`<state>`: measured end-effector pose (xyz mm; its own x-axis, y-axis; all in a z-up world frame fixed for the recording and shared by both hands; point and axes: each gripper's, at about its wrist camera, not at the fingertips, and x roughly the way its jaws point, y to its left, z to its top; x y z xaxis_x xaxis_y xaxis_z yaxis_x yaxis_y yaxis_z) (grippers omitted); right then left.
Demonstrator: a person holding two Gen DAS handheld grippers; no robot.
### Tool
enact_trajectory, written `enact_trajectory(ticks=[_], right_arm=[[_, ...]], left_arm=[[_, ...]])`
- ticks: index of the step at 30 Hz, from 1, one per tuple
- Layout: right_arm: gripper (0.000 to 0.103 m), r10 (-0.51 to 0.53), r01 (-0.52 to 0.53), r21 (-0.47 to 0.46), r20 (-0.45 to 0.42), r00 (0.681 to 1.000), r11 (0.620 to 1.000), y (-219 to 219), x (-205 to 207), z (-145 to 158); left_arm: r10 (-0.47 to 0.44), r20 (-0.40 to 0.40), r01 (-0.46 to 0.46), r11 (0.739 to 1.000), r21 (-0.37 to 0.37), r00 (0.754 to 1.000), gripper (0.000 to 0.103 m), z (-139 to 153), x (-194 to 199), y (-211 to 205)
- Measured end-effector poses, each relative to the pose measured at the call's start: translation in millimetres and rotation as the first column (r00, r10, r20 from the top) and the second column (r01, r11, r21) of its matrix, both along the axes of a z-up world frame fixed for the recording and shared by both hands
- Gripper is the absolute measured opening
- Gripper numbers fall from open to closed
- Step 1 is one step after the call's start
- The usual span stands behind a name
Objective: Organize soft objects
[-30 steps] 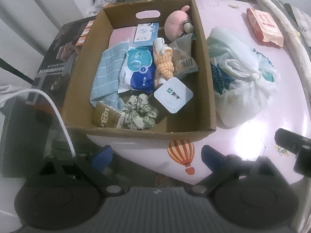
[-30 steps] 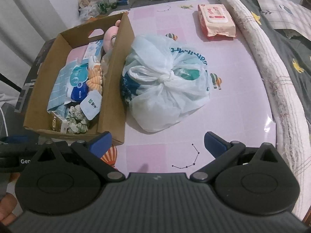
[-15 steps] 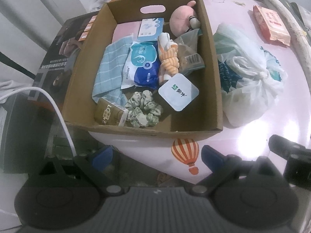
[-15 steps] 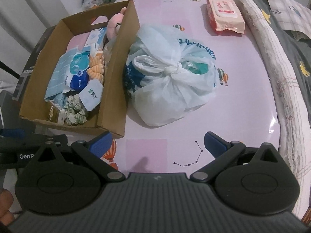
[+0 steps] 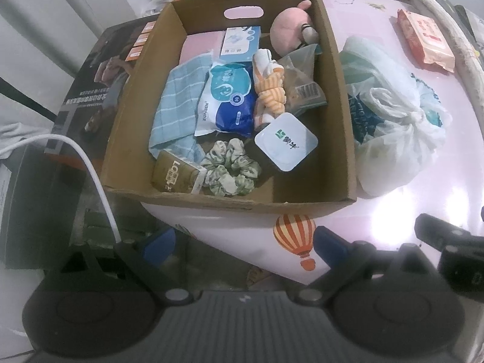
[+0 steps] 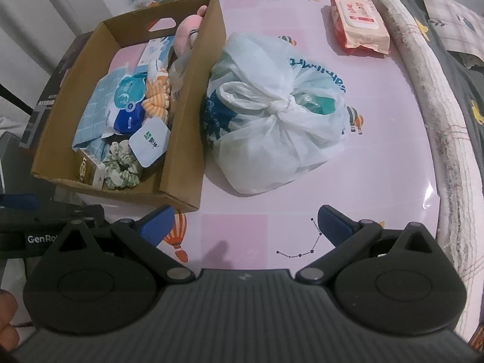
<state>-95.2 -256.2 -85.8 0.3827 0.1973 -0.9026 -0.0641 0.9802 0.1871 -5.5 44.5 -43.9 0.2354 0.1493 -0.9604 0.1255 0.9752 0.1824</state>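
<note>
Both grippers have drifted slightly forward over the last second, so the cardboard box and the tied plastic bag sit a little larger and lower in each view; nothing on the table has been moved. Left gripper hangs at the near edge of the pink table, its blue-tipped fingers spread apart and holding nothing, aimed at the near wall of the box. Right gripper hangs just to the right of it, fingers also spread and empty, facing the bag.

Inside the box lie a pale blue checked cloth on the left, a blue and white tissue pack in the middle, an orange striped sock bundle, a green patterned scrunchie at the near side, a white square tub and a pink plush toy at the far right corner. The bag rests against the right wall of the box. A pink wet-wipe pack lies well apart at the far right of the table.

The small approach suggests a pick is being lined up, likely the bag or the wipes, which remain outside the box.
</note>
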Motion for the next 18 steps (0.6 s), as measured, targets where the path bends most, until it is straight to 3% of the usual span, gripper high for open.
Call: enact_trajectory(ticks=[18], right_arm=[[0.102, 0.019, -0.019, -0.009, -0.011, 1.0, 1.0, 6.3, 4.4, -3.3]], left_arm=[[0.001, -0.011, -0.001, 1.0, 0.002, 1.0, 0.099, -3.0, 5.2, 3.6]])
